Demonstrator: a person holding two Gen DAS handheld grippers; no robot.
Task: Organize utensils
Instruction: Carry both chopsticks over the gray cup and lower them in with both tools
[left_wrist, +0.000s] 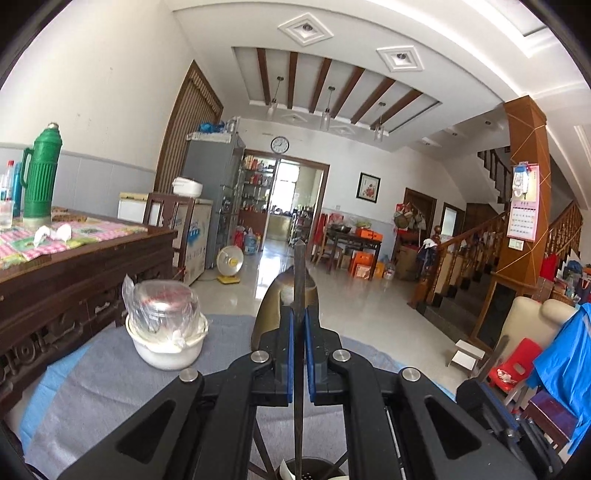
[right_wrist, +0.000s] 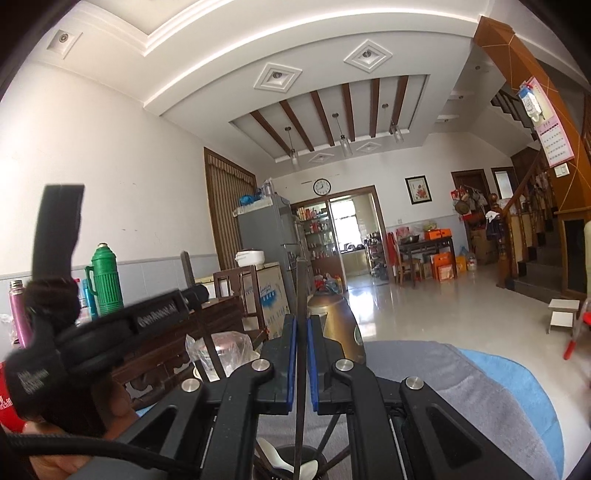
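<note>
Two grippers | left gripper (left_wrist: 299, 321) fingers clamp chopstick (left_wrist: 299, 280) upright before kettle (left_wrist: 275, 310) | right gripper (right_wrist: 301, 328) fingers clamp stick (right_wrist: 301, 291) left of kettle

Left wrist camera sat just behind my left gripper (left_wrist: 299, 328), faced level along fingers, across grey cloth (left_wrist: 92, 391) toward far kitchen doorway (left_wrist: 286, 199). Right wrist camera sat same way behind my right gripper (right_wrist: 301, 332), aimed slightly higher, more ceiling in frame. Both close to own fingers, room far off. Shared: wall clock (left_wrist: 279, 144), green thermos (left_wrist: 41, 173), fridge (left_wrist: 218, 177), staircase (left_wrist: 476, 243), golden kettle (left_wrist: 273, 306). Right view also caught my left gripper body at its left edge.
</note>
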